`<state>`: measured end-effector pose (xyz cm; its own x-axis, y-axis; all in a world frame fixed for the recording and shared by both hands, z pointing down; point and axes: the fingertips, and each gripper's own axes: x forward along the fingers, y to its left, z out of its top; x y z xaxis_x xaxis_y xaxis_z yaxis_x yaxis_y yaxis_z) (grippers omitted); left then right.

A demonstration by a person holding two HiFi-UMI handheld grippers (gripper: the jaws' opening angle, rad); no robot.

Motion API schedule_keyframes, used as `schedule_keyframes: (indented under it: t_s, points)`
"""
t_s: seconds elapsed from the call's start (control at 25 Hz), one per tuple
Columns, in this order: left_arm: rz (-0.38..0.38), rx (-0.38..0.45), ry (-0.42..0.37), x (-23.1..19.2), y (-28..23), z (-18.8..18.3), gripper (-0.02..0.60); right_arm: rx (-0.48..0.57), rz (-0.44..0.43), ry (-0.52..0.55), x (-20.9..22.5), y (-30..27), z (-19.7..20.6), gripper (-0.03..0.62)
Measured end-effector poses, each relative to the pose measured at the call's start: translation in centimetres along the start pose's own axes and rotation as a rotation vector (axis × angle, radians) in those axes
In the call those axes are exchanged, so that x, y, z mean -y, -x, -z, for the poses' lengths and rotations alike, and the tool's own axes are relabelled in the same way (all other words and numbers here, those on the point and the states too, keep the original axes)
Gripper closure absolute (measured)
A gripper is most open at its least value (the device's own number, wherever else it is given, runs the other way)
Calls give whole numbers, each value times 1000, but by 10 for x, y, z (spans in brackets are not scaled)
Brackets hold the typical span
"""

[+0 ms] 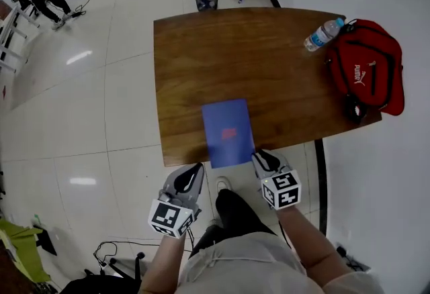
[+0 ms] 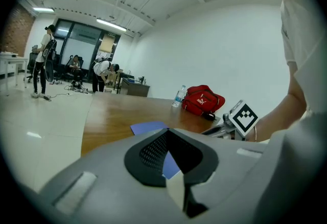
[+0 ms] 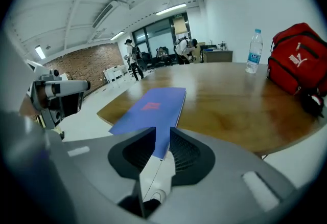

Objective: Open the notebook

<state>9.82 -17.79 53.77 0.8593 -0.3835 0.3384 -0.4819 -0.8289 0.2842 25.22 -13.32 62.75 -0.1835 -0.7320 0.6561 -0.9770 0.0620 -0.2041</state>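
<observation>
Blue notebook (image 1: 228, 132): closed and flat, lower centre of head view, near edge overhanging the table (image 1: 201, 51); thin matte cover, red mark mid-cover.
Progress: I judge nothing done; cover not yet lifted, whole opening left.
Right gripper (image 1: 259, 156): jaws a narrow slit apart, notebook's near right corner showing in the gap; I see no grip.
Left gripper (image 1: 196, 170): jaws together, empty, just left of the notebook's near edge.
Table: glossy brown wood, rounded corners.
Pads (image 3: 185, 154): black, ribbed.
</observation>
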Motion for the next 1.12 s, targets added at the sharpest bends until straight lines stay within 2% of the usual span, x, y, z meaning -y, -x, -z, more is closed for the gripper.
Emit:
schedule_keyframes:
  t_s: [0.2, 0.6, 0.88, 1.12]
  points:
    - [-5, -50, 49, -11, -8, 24, 577, -51, 0, -73, 3, -14, 22, 507]
    - [19, -57, 52, -15, -7, 25, 576, -13, 40, -136, 8, -8, 15, 574]
    - [22, -19, 24, -13, 10, 8, 576, 59, 34, -139, -3, 13, -21, 580]
    - [-24, 42, 3, -19, 45, -14, 577, 136, -26, -67, -42, 32, -72, 583]
